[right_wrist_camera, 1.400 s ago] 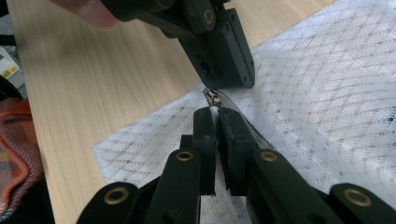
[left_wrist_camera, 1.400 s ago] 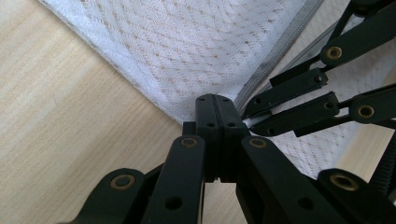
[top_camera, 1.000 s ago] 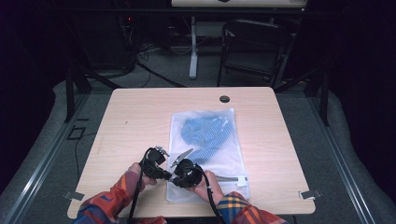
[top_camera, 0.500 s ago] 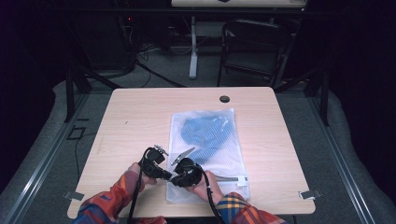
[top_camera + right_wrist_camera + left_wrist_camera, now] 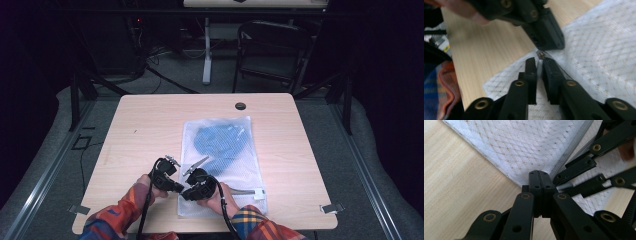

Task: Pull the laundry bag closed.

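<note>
Lower centre of the high view, the mesh bag (image 5: 220,165) lies flat. The left gripper (image 5: 539,173) is clenched on its corner; the right gripper (image 5: 539,61) stands slightly parted around the zipper pull (image 5: 540,54). Best pinch squarely, then draw along the zipper.

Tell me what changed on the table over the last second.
Almost nothing moved. Both tongs, left and right, stayed together at the near-left corner of the white mesh bag, with at most a slight shift. The left stays shut on the bag's edge. The bag and the blue item inside lie as before.
</note>
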The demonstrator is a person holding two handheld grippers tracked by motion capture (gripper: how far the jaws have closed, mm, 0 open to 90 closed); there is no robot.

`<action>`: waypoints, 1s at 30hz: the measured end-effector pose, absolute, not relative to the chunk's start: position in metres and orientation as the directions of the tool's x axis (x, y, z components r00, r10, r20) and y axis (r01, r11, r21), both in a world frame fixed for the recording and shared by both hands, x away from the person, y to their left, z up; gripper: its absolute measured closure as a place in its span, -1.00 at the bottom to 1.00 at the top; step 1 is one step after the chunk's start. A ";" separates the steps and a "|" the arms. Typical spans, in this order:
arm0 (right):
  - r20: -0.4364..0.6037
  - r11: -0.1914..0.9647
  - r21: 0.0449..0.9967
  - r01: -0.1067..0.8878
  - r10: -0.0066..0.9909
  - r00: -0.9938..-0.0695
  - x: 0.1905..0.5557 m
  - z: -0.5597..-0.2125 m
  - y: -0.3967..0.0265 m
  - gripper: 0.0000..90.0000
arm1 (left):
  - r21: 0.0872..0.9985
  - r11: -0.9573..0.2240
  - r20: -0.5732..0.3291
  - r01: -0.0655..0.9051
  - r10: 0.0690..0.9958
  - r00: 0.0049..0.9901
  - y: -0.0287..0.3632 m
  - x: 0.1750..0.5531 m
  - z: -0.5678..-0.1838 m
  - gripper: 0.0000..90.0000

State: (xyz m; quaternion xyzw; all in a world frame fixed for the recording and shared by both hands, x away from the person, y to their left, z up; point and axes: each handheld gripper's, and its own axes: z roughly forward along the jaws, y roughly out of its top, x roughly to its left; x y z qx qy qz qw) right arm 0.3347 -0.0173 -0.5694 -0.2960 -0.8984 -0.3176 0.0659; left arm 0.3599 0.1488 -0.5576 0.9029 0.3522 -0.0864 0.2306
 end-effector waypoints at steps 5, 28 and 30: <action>0.310 0.608 0.530 0.591 0.511 -0.802 0.335 -0.569 -0.017 0.89 | 0.359 -0.644 -0.320 0.675 0.595 0.737 0.149 0.360 -0.558 1.00; 0.307 0.613 0.514 0.600 0.522 -0.796 0.337 -0.568 -0.026 0.93 | 0.360 -0.649 -0.320 0.670 0.589 0.742 0.149 0.360 -0.558 1.00; 0.301 0.617 0.511 0.599 0.524 -0.797 0.337 -0.567 -0.026 0.93 | 0.353 -0.660 -0.300 0.663 0.592 0.748 0.148 0.360 -0.557 1.00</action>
